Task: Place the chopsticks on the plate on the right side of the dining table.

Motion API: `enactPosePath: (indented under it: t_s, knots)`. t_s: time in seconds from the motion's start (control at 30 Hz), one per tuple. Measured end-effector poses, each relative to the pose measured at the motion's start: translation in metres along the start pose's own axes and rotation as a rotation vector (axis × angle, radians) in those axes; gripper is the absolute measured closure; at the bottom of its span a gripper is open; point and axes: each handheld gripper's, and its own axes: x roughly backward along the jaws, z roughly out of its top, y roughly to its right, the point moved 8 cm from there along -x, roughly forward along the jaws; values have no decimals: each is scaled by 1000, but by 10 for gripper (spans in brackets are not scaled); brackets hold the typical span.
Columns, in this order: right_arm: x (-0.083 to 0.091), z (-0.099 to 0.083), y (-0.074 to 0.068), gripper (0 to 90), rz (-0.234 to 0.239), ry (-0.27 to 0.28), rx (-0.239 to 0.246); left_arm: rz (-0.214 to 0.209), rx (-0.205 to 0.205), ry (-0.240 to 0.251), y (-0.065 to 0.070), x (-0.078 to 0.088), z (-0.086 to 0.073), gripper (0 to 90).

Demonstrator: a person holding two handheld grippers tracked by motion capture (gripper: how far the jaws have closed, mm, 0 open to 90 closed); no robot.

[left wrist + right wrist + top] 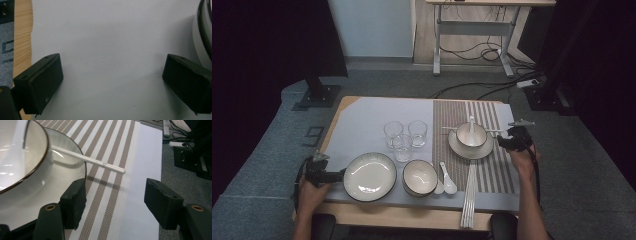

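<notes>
- Two tongs, both released.
- Right tongs (115,202) empty, near tabletop's right edge, beside chopstick (87,160) resting across bowl (22,152).
- Left tongs (112,82) at left edge, beside plate (369,176).

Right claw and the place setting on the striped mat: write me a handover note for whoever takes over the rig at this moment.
Right claw: open, nothing between its jaws, beside the plate on the striped mat.
Left claw: open, empty, over bare table next to the big plate.
Done: bowl sits on its plate with a spoon in it and a white chopstick laid across the plate rim.
Left, probably: second bowl, spare spoon, glasses, chopstick bundle.
</notes>
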Motion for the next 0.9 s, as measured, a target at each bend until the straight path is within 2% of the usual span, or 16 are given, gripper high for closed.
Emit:
enactPosePath:
  t_s: [0.17,0.5,0.73,0.9]
  knots:
    - [18,-2,-5,247,19,6,7,0,0,-1,0,0,0,28]
    - [53,-13,-19,158,49,-13,16,0,2,0,0,0,0,28]
    - [79,-27,-36,129,61,-16,18,0,1,1,0,0,0,28]
    - [86,-39,-49,94,76,-33,15,0,1,1,0,0,0,28]
